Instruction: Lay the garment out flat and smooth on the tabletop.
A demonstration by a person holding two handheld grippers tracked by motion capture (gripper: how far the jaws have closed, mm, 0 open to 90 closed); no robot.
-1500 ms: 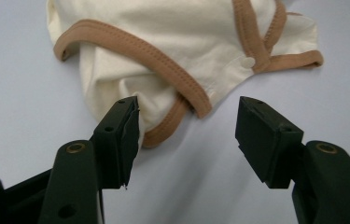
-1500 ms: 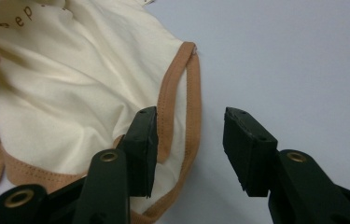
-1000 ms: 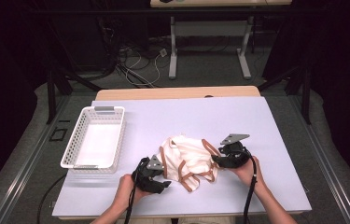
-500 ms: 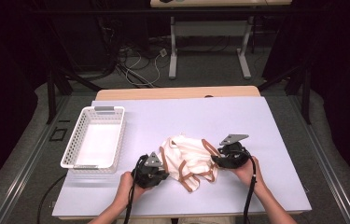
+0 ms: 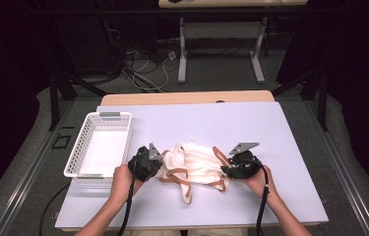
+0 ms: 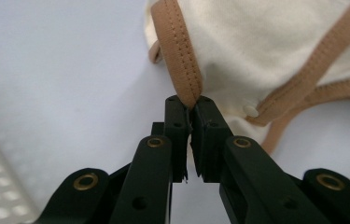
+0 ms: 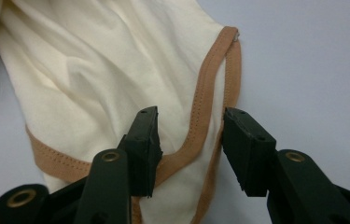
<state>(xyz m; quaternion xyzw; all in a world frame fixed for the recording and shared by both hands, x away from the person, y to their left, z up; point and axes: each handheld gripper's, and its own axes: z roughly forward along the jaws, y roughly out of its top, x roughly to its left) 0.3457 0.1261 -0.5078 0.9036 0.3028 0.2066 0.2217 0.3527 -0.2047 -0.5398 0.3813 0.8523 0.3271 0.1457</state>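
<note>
A cream garment with brown trim lies crumpled on the white table top. My left gripper is at its left edge. In the left gripper view my left gripper is shut on a fold of the brown trim, and the cream garment hangs beyond it. My right gripper is at the garment's right edge. In the right gripper view my right gripper stands open over the cream garment, with a strip of brown trim running between its jaws.
A white plastic basket with nothing in it stands at the left of the table, close to my left hand. The wooden table edge runs along the back. Bare white surface lies to the right and behind the garment.
My left gripper has shut on the garment's trim and moved away from the front edge and up, lifting that edge. The right gripper has kept still.
</note>
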